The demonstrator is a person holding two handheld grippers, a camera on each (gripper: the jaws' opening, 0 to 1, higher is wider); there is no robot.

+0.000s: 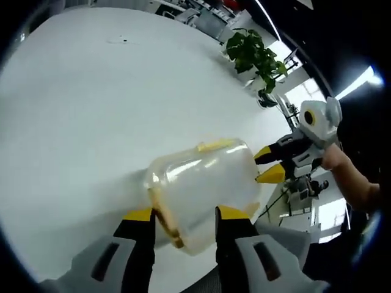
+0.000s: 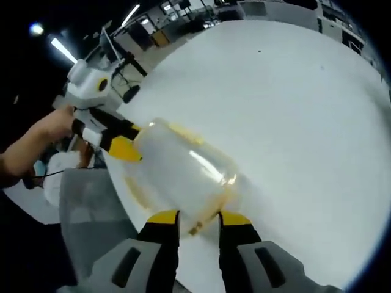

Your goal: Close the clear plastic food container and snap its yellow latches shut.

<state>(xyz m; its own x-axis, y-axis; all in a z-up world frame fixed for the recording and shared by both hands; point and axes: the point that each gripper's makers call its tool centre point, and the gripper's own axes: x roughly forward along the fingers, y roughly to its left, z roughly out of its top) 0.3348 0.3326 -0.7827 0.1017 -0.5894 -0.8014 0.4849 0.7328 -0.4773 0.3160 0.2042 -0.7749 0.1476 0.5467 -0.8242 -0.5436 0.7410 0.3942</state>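
A large white table (image 1: 91,104) with a rounded edge takes up most of the left gripper view, from the upper left down to the lower centre. In the right gripper view the same table (image 2: 293,104) spreads across the upper right and centre. A clear container (image 1: 204,189) with yellow latches lies on its side at the table's near edge, lower centre of the left gripper view; whether it rests fully on the top cannot be told. In the right gripper view the container (image 2: 183,174) sits left of centre. A small dark speck (image 1: 124,41) marks the top near the upper left.
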